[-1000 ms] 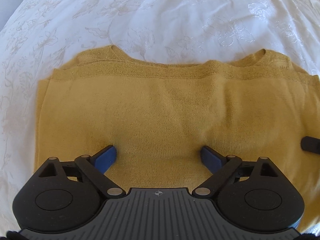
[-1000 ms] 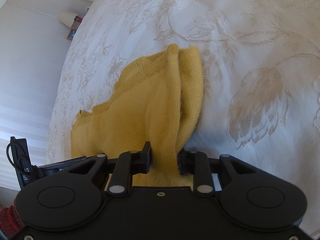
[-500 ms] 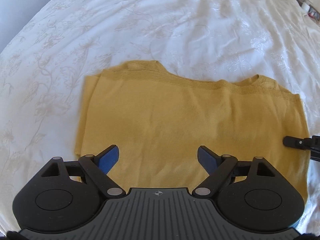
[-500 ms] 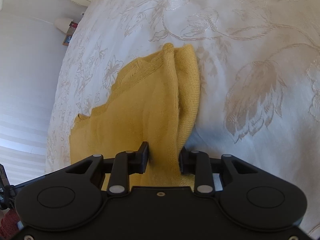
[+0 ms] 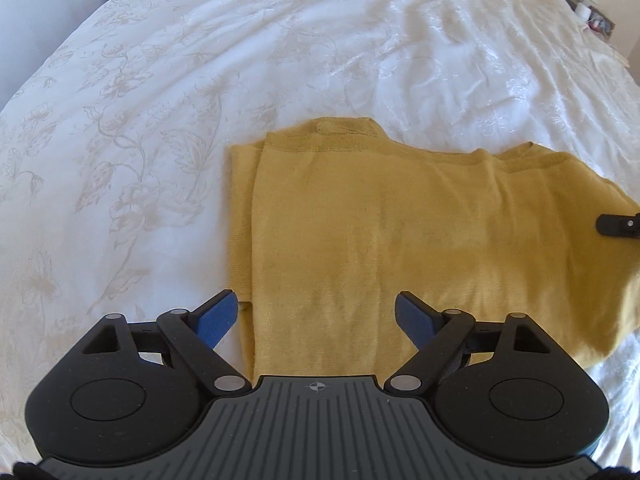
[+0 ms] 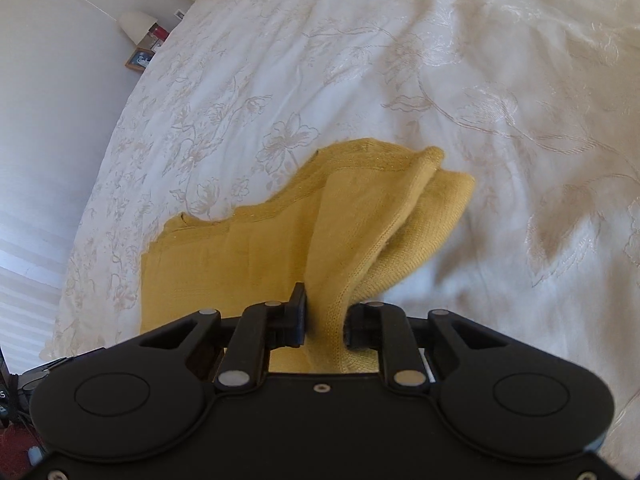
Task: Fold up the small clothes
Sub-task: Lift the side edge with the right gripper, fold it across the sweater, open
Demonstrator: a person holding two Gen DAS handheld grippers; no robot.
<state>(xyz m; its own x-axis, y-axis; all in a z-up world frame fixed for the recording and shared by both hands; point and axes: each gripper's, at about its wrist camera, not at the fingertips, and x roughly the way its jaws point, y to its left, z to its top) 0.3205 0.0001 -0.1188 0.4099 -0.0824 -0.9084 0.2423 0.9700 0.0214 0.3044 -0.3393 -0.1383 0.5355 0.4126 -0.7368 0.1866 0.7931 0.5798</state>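
Observation:
A mustard-yellow knit garment (image 5: 400, 232) lies folded on the white bedspread (image 5: 200, 80). My left gripper (image 5: 316, 316) is open and empty, its blue pads above the garment's near left edge. My right gripper (image 6: 326, 316) is shut on the garment's right edge (image 6: 360, 248) and lifts it off the bed, so the cloth bunches into a fold. A tip of the right gripper shows at the right edge of the left wrist view (image 5: 618, 224).
The bed cover has an embroidered floral pattern (image 6: 520, 120). A bedside shelf with a lamp and small items (image 6: 140, 32) stands by the wall at the far left. More small items sit on a nightstand (image 5: 592, 12) at the far right.
My left gripper has pulled back and left from over the garment, still open. My right gripper keeps its grip and has raised the garment's right edge.

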